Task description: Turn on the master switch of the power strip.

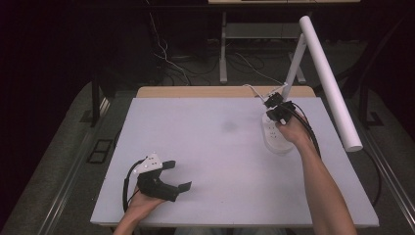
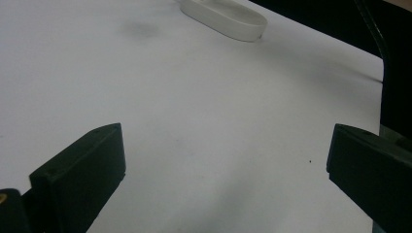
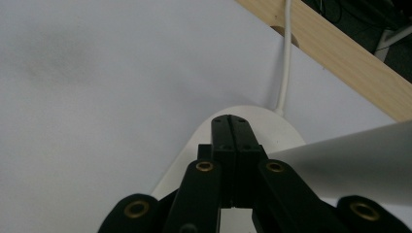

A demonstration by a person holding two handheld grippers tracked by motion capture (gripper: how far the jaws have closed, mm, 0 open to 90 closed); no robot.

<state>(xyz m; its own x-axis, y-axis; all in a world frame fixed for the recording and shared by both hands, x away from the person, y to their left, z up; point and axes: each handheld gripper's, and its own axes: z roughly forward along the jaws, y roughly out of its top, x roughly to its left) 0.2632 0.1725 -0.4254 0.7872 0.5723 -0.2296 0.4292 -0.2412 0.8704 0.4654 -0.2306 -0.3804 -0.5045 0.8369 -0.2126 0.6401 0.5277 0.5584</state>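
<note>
Pressing down on the lamp base [image 1: 275, 138], the right gripper [image 1: 279, 110] has its jaws pushed together and holds nothing. It may be working a switch; I cannot tell. The left gripper [image 1: 178, 175] waits spread wide on the table [image 1: 205, 147], well apart.

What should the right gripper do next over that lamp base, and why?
Probably ease straight down a touch. The right gripper is shut, its tip poised over the white lamp base, as if to press something on its top; whether it already touches is unclear. The left gripper sits open near the table's front edge, well apart, so it needn't move.
</note>
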